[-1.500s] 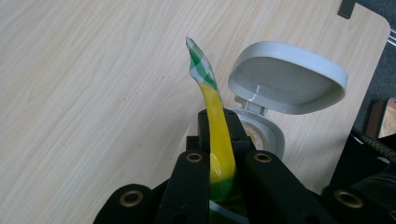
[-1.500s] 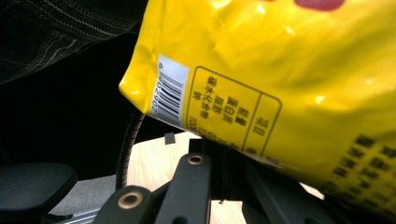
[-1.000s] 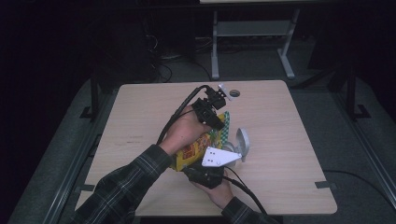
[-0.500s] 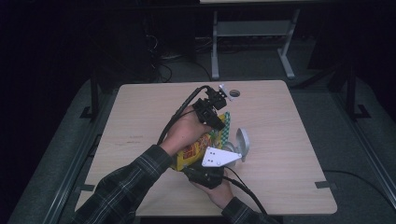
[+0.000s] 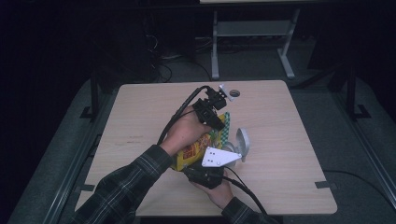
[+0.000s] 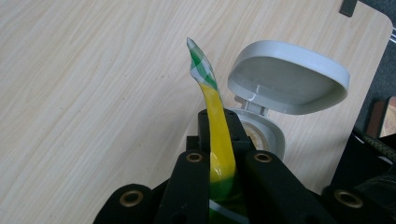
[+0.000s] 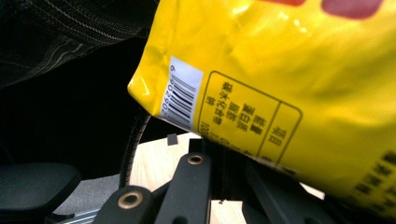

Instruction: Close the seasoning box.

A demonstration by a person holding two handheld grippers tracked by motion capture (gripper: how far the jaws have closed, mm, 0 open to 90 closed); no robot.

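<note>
A yellow snack bag (image 5: 192, 150) with a green checked top strip is held above the wooden table (image 5: 289, 140) between both grippers. My left gripper (image 5: 217, 122) is shut on the bag's flattened top edge (image 6: 215, 100), and the checked tip curls up past the jaws. My right gripper (image 7: 219, 156) is shut on the bag's lower seam, near the barcode panel (image 7: 181, 92); in the high view its grey plate (image 5: 219, 157) lies over the bag. Just right of the bag stands a white container (image 5: 243, 143) with its flip lid (image 6: 287, 77) standing open.
A small round grommet (image 5: 234, 93) sits near the table's far edge. A metal stand (image 5: 252, 32) is on the floor behind the table. Cables trail from both grippers. The person's plaid sleeve (image 5: 126, 186) crosses the near left of the table.
</note>
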